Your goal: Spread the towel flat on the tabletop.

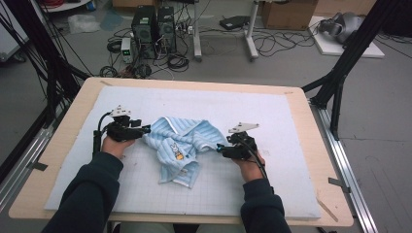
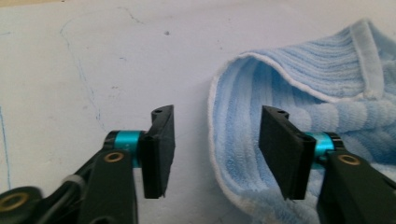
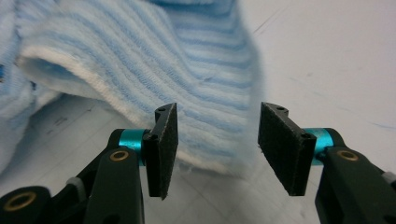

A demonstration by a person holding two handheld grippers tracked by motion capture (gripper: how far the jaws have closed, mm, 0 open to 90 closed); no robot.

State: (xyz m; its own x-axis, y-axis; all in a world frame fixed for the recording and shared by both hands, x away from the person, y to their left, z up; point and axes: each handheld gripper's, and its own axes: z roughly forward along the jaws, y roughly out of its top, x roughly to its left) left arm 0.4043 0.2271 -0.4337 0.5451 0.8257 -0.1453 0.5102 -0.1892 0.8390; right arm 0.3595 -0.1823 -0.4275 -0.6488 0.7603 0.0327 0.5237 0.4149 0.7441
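Note:
A crumpled light-blue striped towel with a small cartoon figure lies on the white gridded mat. My left gripper is at the towel's left edge, open. In the left gripper view the towel's white-hemmed edge lies between the jaws of my left gripper, nearer the right one. My right gripper is at the towel's right end, open. In the right gripper view a folded edge of the towel sits in the gap of my right gripper.
The mat covers a wooden table. Black frame posts stand at both sides. Computers and cables lie on the floor beyond the far edge. Bare mat lies around the towel.

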